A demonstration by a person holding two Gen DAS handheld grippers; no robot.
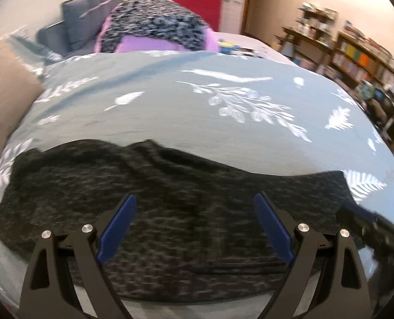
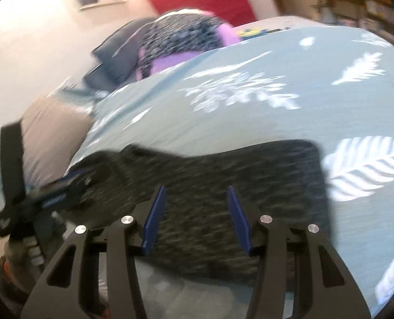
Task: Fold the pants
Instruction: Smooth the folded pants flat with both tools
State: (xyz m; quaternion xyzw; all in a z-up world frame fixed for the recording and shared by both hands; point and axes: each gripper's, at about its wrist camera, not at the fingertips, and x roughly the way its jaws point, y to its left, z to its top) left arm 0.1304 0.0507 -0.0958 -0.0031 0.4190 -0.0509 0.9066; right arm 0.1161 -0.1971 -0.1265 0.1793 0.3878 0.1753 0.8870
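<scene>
So both grippers are released, fingers spread wide with nothing in them: left gripper (image 1: 195, 203), right gripper (image 2: 197, 194). The dark heathered pants (image 1: 144, 194) lie bunched along the near edge of the bed (image 1: 197, 111), with a purple pillow (image 1: 154, 30) at the far end.

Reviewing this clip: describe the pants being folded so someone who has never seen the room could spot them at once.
Find the bed's grey-green duvet printed with white leaves. On its near edge, under both open grippers, lies the pants, a flat dark heathered charcoal garment. Unlike the speckled black-and-purple bundle at the far end, it has no purple.
</scene>
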